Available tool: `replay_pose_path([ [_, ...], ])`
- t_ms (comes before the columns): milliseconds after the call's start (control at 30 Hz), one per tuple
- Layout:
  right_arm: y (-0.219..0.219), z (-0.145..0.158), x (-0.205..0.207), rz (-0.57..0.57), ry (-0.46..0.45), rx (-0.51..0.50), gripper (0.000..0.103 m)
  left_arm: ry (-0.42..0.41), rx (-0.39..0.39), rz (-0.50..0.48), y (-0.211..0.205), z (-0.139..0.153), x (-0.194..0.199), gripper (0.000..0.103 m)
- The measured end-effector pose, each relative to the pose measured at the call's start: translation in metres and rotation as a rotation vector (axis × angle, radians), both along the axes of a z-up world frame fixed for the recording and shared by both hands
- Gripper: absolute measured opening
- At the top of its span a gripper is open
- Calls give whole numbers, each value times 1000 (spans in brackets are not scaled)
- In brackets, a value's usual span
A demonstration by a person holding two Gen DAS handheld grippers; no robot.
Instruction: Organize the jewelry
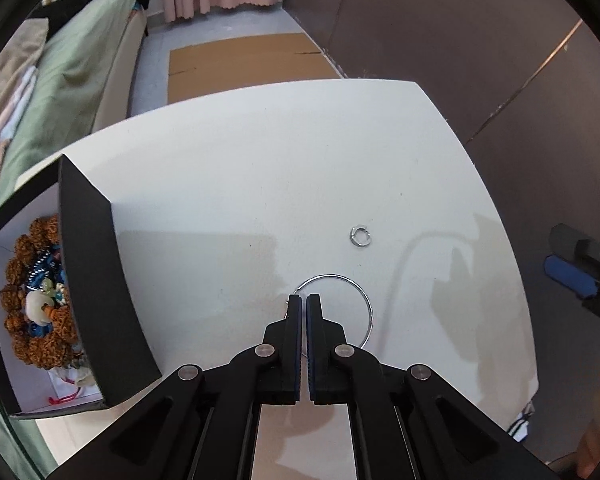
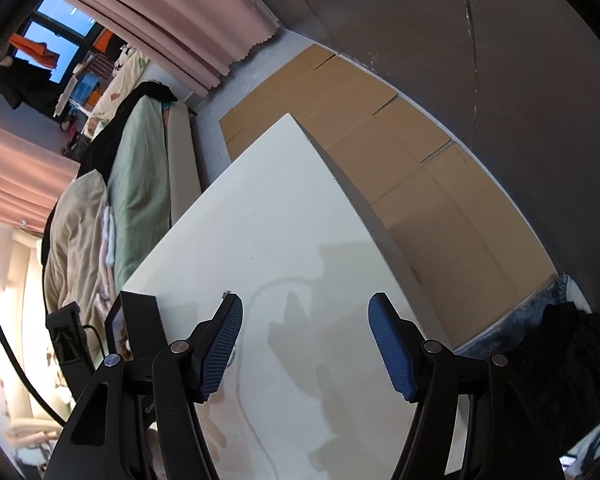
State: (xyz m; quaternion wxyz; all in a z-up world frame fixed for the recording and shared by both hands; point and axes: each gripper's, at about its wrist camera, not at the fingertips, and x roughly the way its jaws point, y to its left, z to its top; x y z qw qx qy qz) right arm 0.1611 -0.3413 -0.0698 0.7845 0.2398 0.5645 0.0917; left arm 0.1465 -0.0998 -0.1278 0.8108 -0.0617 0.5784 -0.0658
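Left gripper [image 1: 304, 300] pinched shut on a thin silver wire bangle [image 1: 367, 304]; transfer to the box judged in hand.

Black-walled, white-lined cardboard box [image 1: 88, 240], holding brown beaded strands, stands left of the bangle; small open silver ring [image 1: 359, 236] lies just beyond. Right gripper [image 2: 305, 344] gapes empty. Next: lift over the wall.
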Motion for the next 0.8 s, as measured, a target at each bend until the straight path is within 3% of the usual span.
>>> replay_pose_path([
  [100,-2,1,-1,4,-5,6,66,-40,-17,9,3,12,-4,3],
  [133,-3,2,-2,5,-8,7,66,-60,-33,17,5,18,-6,17],
  [167,-3,2,-2,5,-10,7,66,-77,-48,24,7,23,-8,44],
  [233,-3,3,-3,6,-13,7,66,-107,-72,44,12,31,-13,80],
  [267,-3,4,-4,6,-15,6,66,-120,-84,52,14,33,-14,82],
  [500,-2,4,-5,-1,-14,2,66,-100,-5,36,10,22,-9,80],
  [567,-2,4,-6,2,-14,0,66,-89,-8,18,7,18,-7,65],
  [633,-2,4,-6,3,-15,-2,66,-91,62,13,4,18,-7,55],
  [800,-2,3,-6,-1,-13,-6,66,-98,83,16,5,19,-8,42],
])
